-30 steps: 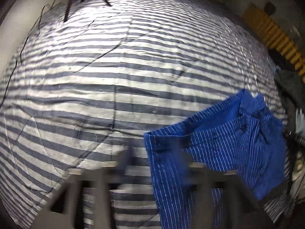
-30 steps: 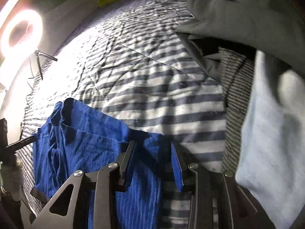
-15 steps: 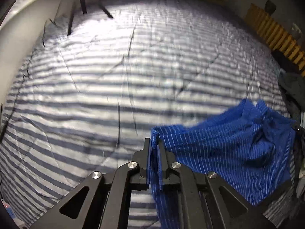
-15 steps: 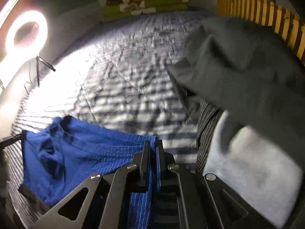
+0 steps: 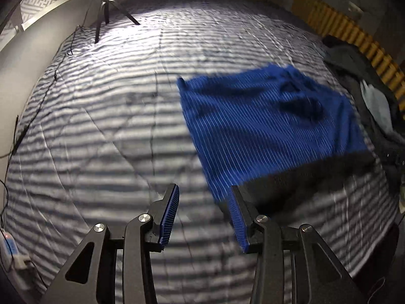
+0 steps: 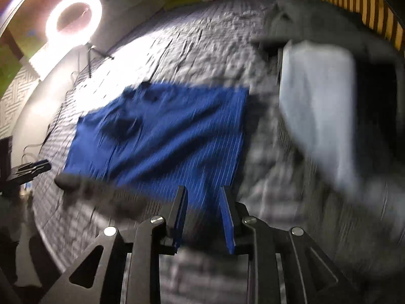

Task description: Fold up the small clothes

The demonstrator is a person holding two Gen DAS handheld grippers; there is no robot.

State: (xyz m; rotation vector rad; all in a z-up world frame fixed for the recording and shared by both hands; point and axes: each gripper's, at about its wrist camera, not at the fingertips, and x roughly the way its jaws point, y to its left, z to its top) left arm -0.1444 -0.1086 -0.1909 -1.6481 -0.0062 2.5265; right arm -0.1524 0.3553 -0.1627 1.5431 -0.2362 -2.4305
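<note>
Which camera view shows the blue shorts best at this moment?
The left wrist view. There the blue shorts lie spread on the striped bedcover, with clear pinstripes and a dark waistband. In the right wrist view the shorts are whole but blurred by motion.

Blue shorts [image 5: 265, 126] with thin white pinstripes; grey-and-white striped bedspread [image 5: 101, 126]; pale blue cloth [image 6: 319, 106]; black tongs [image 5: 205, 217] with blue pads [image 5: 170, 216].
</note>
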